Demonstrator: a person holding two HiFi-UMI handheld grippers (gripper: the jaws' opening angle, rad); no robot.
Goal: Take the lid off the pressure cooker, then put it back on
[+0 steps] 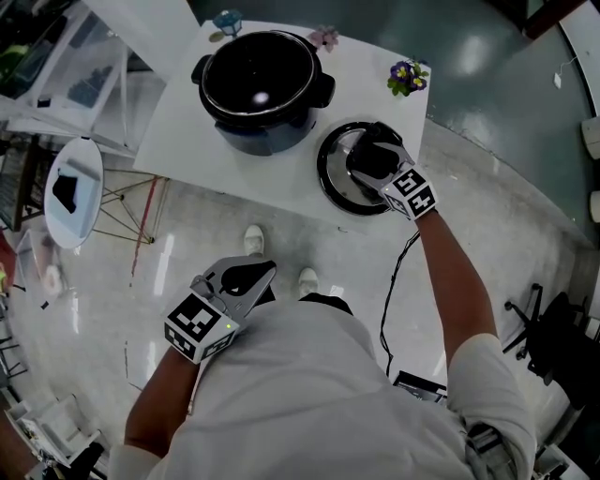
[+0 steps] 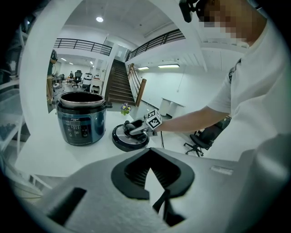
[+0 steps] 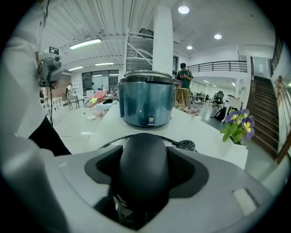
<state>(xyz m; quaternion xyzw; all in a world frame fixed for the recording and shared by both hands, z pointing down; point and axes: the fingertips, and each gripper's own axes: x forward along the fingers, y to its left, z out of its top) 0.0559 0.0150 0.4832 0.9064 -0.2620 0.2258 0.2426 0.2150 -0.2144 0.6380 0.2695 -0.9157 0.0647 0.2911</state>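
The dark blue pressure cooker [image 1: 261,89] stands open on the white table [image 1: 187,122], its pot bare. Its round black lid [image 1: 336,187] lies flat on the table just right of the cooker. My right gripper [image 1: 375,161] is shut on the lid's black handle [image 3: 143,168], which fills the space between the jaws; the cooker [image 3: 146,102] stands beyond it. My left gripper [image 1: 251,278] hangs low near the person's body, off the table and shut on nothing. From there the cooker [image 2: 81,119], the lid [image 2: 129,142] and the right gripper [image 2: 135,129] show in the distance.
A small pot of purple flowers [image 1: 407,77] stands at the table's right corner, and a pink flower [image 1: 324,37] and a blue ornament [image 1: 227,21] at the far edge. A black cable [image 1: 394,281] drops from the table. A round white stand [image 1: 73,192] sits left.
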